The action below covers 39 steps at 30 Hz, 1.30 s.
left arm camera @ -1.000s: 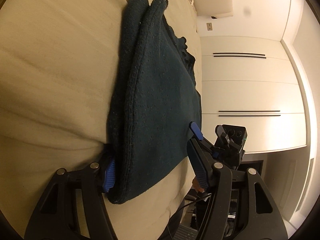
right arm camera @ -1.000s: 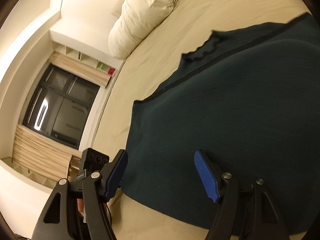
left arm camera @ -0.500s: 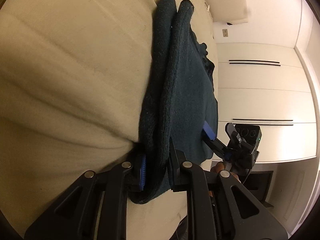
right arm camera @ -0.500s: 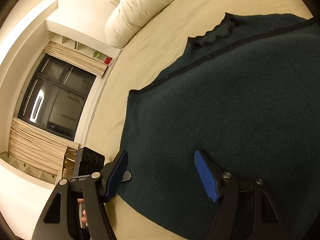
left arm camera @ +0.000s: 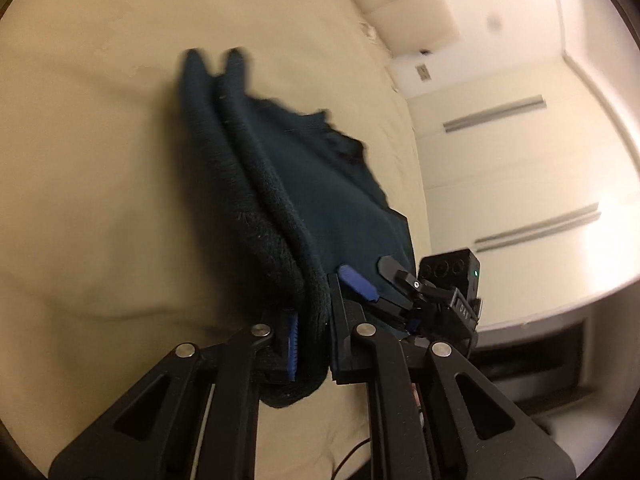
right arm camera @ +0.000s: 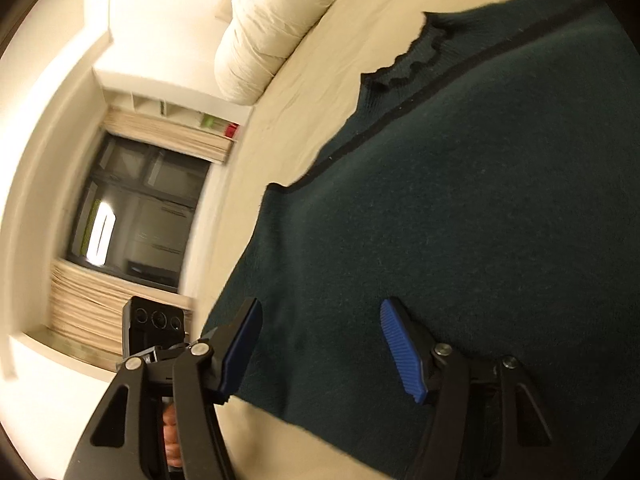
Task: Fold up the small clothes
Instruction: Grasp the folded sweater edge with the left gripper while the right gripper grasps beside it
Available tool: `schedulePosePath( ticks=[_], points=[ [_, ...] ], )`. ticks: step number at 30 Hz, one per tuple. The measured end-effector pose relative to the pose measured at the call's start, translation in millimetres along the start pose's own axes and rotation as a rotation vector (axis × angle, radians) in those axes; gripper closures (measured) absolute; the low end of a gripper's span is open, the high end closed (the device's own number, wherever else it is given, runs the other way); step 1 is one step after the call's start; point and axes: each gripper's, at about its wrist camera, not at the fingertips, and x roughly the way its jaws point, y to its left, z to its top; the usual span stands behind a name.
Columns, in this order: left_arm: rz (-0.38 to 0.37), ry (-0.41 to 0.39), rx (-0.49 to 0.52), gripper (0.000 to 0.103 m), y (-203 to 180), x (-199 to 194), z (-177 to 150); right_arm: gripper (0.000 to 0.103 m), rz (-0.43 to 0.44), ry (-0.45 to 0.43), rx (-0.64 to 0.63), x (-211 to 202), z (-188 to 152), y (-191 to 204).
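A dark teal knit sweater [left arm camera: 340,208] lies on the beige bed sheet [left arm camera: 100,160], folded over so that two thick edges run side by side. My left gripper [left arm camera: 310,320] is shut on the near corner of that doubled edge, which it holds raised off the sheet. In the right wrist view the sweater [right arm camera: 460,200] spreads flat, with its ruffled collar at the top. My right gripper [right arm camera: 320,316] hovers over the sweater's near hem. Its jaws are closing and its blue pads [right arm camera: 400,348] stand apart, not pressing the cloth. The right gripper [left arm camera: 376,280] also shows in the left wrist view, beside the left one.
A bulky cream pillow [right arm camera: 276,28] lies at the head of the bed. A dark window [right arm camera: 132,216] with blinds is off the bed's left side, and white wardrobe doors [left arm camera: 520,160] are on the other. A hand [right arm camera: 172,432] grips a handle.
My left gripper closed on the sweater's folded edge and rose, lifting it. My right gripper's jaws narrowed slightly and it sank a little toward the hem.
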Motion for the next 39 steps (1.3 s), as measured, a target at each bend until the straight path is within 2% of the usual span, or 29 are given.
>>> schedulePosePath(
  ticks=[2, 6, 8, 10, 13, 17, 18, 21, 23, 24, 25, 26, 27, 29, 30, 31, 34, 39],
  points=[
    [0.046, 0.003, 0.12, 0.094, -47.5, 25.8, -1.8, 0.03, 0.06, -0.026, 0.018, -17.8, 8.5, -3.9],
    [0.114, 0.061, 0.255, 0.094, -95.2, 91.6, -27.4, 0.027, 0.14, -0.057, 0.048, -48.2, 30.5, -16.0],
    [0.12, 0.097, 0.275, 0.094, -101.5, 117.8, -41.9, 0.023, 0.157, -0.059, 0.057, -61.0, 40.2, -24.5],
    [0.132, 0.12, 0.281, 0.094, -99.2, 134.0, -51.3, 0.017, 0.138, -0.049, 0.056, -68.8, 46.9, -32.0],
    [0.16, 0.119, 0.303, 0.094, -94.1, 137.8, -55.8, 0.017, 0.106, -0.023, 0.068, -70.9, 49.6, -42.2],
    [0.196, 0.106, 0.361, 0.094, -98.5, 131.2, -61.4, 0.018, 0.104, -0.004, 0.025, -61.1, 48.0, -30.4],
    [0.206, 0.1, 0.377, 0.094, -102.0, 130.2, -63.4, 0.02, 0.083, 0.011, 0.011, -54.8, 50.2, -27.2],
    [0.228, 0.085, 0.41, 0.093, -106.4, 125.7, -68.5, 0.037, -0.043, 0.092, -0.054, -27.7, 50.3, -13.8],
    [0.218, 0.072, 0.399, 0.092, -103.6, 118.5, -69.0, 0.06, -0.098, 0.116, -0.078, -19.6, 50.2, -11.5],
    [0.205, 0.067, 0.394, 0.089, -101.9, 114.4, -69.3, 0.066, -0.117, 0.113, -0.082, -19.7, 50.4, -13.0],
    [0.183, 0.066, 0.385, 0.086, -98.8, 109.0, -69.6, 0.078, -0.124, 0.106, -0.075, -21.3, 50.9, -15.9],
    [0.166, 0.07, 0.376, 0.084, -95.8, 103.8, -70.2, 0.084, -0.129, 0.093, -0.063, -24.5, 51.5, -19.8],
    [0.149, 0.078, 0.369, 0.078, -93.8, 98.2, -71.5, 0.084, -0.132, 0.079, -0.055, -27.9, 51.9, -23.0],
    [0.118, 0.069, 0.381, 0.059, -93.3, 82.1, -78.5, 0.086, -0.14, 0.048, -0.056, -34.8, 48.8, -26.3],
    [0.109, 0.055, 0.385, 0.04, -92.0, 73.2, -81.0, 0.086, -0.145, 0.035, -0.066, -37.0, 46.7, -26.7],
    [0.087, 0.027, 0.388, 0.033, -92.2, 60.9, -84.3, 0.087, -0.148, 0.027, -0.075, -37.9, 44.6, -27.0],
    [0.056, -0.028, 0.41, 0.032, -93.5, 34.9, -86.4, 0.087, -0.149, -0.006, -0.088, -43.9, 40.0, -27.9],
    [0.097, -0.05, 0.385, 0.031, -80.1, 17.4, -58.4, 0.088, -0.158, -0.059, -0.084, -74.6, 42.4, -35.5]
  ],
)
